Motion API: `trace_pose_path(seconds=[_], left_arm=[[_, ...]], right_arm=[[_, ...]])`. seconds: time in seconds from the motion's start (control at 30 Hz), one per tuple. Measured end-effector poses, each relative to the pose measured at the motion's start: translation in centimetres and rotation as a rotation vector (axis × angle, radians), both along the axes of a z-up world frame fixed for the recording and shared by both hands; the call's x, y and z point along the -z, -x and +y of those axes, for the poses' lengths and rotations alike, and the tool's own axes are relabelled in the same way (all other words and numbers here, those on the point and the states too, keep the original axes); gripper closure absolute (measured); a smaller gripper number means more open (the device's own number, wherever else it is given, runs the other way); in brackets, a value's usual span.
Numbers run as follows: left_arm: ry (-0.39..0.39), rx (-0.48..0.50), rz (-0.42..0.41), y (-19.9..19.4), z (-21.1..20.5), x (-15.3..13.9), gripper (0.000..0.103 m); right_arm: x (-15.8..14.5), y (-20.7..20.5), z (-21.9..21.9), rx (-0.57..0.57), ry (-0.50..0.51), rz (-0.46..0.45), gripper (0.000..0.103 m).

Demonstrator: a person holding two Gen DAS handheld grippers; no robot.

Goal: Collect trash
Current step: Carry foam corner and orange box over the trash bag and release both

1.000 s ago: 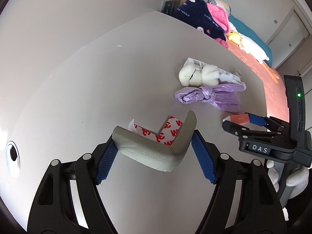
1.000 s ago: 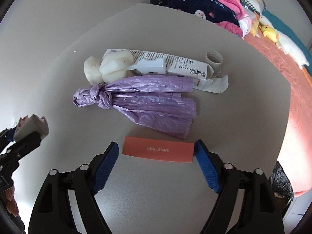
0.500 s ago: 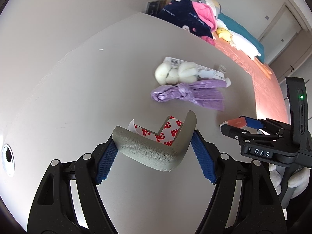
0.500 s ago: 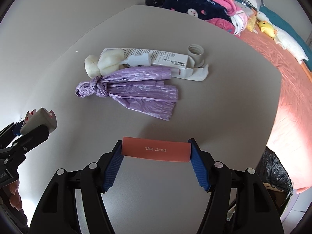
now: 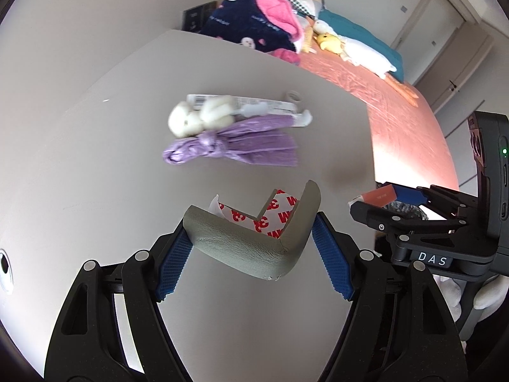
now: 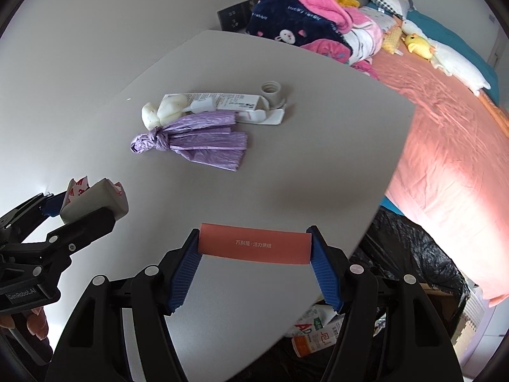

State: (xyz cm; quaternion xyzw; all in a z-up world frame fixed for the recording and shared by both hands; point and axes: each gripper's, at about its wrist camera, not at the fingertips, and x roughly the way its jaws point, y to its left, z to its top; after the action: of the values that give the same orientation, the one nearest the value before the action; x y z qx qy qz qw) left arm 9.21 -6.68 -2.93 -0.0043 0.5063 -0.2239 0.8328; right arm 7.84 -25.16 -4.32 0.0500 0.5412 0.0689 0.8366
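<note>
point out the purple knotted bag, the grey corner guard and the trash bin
purple knotted bag (image 6: 203, 141), right wrist view, pleated middle
grey corner guard (image 5: 241, 248), left wrist view, long outer face
trash bin (image 6: 423, 254), right wrist view, black liner near rim

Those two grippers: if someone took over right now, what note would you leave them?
Left gripper: shut on a grey corner guard.
Right gripper: shut on an orange packet.
On the table: knotted purple bag, white foam lumps, a tube and a cap.
Black-lined bin sits below the table's edge, some trash inside.
Left: drop both held pieces, then collect the rest.
</note>
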Motion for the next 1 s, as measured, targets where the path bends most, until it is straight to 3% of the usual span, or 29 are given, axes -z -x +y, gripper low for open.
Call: trace_pose_path(seconds=[1.0], left_arm=[[-0.002, 0.307, -0.047, 4.3, -14.9, -2.9, 0.03]], right_arm=[[-4.3, 9.0, -13.7, 0.249, -0.01, -0.089, 0.036]])
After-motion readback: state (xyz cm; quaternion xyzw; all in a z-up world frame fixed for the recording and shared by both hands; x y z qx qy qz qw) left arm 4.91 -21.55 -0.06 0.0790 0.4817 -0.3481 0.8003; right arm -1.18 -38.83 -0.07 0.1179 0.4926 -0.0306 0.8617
